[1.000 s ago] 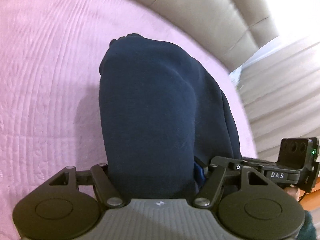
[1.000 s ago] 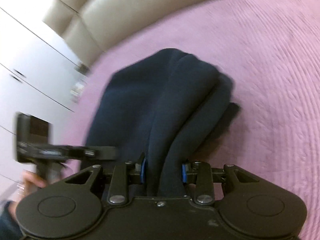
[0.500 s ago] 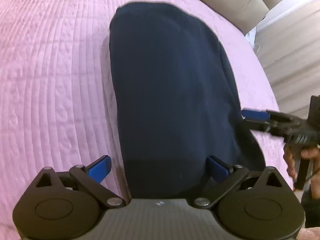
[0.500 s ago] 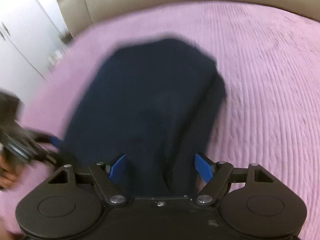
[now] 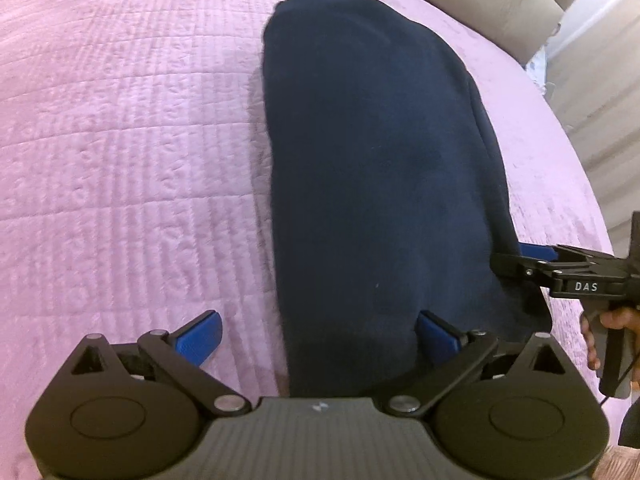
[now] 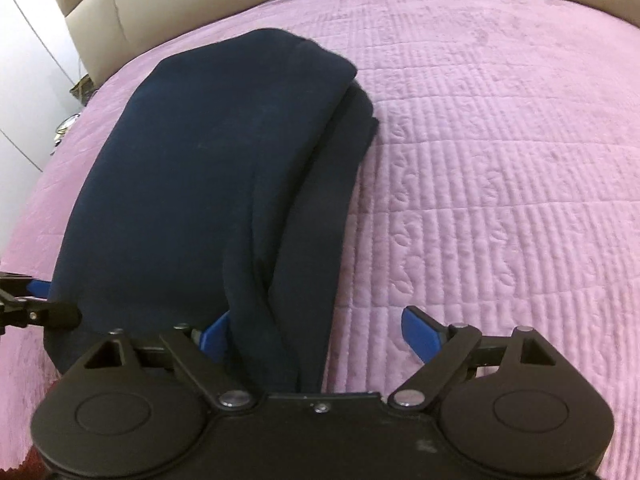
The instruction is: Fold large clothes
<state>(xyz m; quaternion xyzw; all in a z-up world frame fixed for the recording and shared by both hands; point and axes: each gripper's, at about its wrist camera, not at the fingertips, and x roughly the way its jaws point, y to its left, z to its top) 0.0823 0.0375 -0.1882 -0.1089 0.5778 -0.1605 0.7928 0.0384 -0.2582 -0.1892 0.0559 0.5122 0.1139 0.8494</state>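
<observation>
A dark navy garment (image 5: 380, 184) lies folded into a long band on a pink quilted bedspread (image 5: 120, 160), running from the near edge of both views up toward 12 o'clock, where its rounded far end stops short of the beige padded headboard (image 6: 160, 8).

The left claw (image 5: 316, 336) stands wide apart. Its left blue pad (image 5: 200, 336) rests over bare bedspread at 7 o'clock, clear of the cloth; the other blue pad sits at the garment's right edge, and the garment's near end passes between the two. Nothing is gripped.

The right claw (image 6: 316, 336) is likewise spread wide. Its right blue pad (image 6: 420, 336) hovers over bare quilt at 4 o'clock, well clear of the fabric; the left pad is partly tucked behind a raised fold. In the right wrist view, the garment's right edge shows stacked layers, the lower ones jutting out at about 1 o'clock.

In the left wrist view, the right claw's fingers reach in from 3 o'clock, touching or just beside the garment's right edge; which one cannot be told.

Open bedspread stretches wide to 9 o'clock of the garment in the left view and to 3 o'clock in the right view. White cabinet doors (image 6: 24, 80) stand beyond the bed's edge at 10 o'clock.
</observation>
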